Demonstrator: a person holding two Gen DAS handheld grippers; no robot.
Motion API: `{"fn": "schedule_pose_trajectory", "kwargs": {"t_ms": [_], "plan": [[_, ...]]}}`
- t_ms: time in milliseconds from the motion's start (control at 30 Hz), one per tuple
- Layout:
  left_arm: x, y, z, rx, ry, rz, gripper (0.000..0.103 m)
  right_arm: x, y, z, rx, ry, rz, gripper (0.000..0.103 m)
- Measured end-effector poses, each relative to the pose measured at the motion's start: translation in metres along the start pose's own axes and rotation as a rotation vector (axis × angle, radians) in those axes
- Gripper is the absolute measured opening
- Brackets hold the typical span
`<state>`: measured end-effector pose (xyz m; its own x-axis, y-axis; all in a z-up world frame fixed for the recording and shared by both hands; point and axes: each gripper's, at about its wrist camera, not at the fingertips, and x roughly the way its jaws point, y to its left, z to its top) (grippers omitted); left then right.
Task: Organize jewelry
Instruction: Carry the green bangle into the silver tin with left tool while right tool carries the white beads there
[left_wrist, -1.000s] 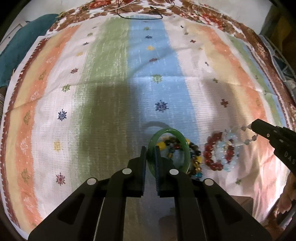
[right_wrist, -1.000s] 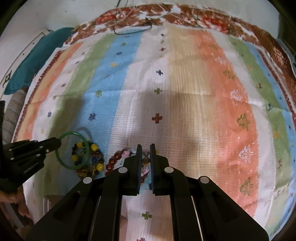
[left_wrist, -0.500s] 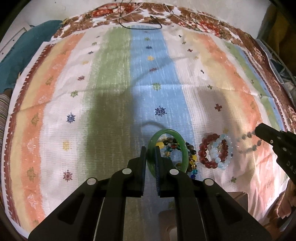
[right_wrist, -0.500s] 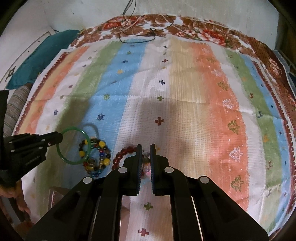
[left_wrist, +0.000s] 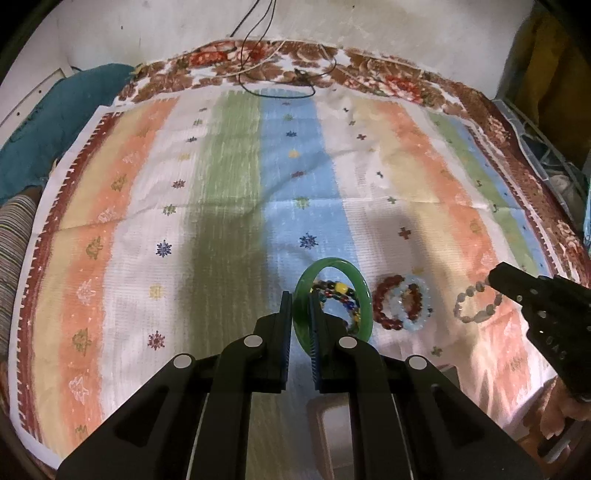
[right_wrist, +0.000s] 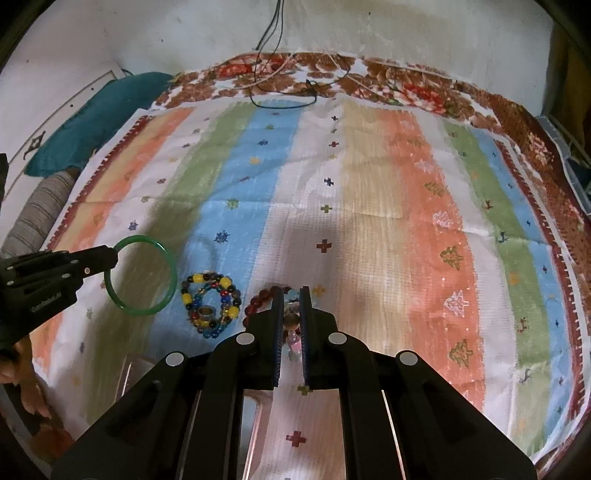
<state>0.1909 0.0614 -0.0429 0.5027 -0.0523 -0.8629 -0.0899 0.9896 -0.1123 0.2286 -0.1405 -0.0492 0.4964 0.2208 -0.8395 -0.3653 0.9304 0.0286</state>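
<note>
Striped cloth (left_wrist: 229, 206) with a brown floral border covers the surface, a pale wall behind it. Left tongs (left_wrist: 300, 314) are closed on the rim of a green bangle (left_wrist: 356, 280), held upright and lifted off the cloth. Right tongs (right_wrist: 291, 317) are clamped on a pale beaded bracelet (left_wrist: 476, 302) that dangles from their tips. Between the two tongs a multicoloured bead bracelet (right_wrist: 210, 304) lies flat, and just beside the right tongs lie a dark red bead bracelet (left_wrist: 384, 306) and a light blue one (left_wrist: 417, 302), touching each other. To do this well, I judge each piece should be carried apart and low, the slack beads kept from snagging. Below the tongs a box-like edge (right_wrist: 127, 373) shows; its contents cannot be told.
</note>
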Motion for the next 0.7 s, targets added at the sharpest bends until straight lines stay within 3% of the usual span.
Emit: {"fn": "schedule_pose_trajectory", "kwargs": {"t_ms": [700], "plan": [[-0.061,-0.029,-0.054,0.069,-0.079,-0.048,0.008,-0.061,0.035,-0.039,-0.067,-0.108,0.053,0.009]]}}
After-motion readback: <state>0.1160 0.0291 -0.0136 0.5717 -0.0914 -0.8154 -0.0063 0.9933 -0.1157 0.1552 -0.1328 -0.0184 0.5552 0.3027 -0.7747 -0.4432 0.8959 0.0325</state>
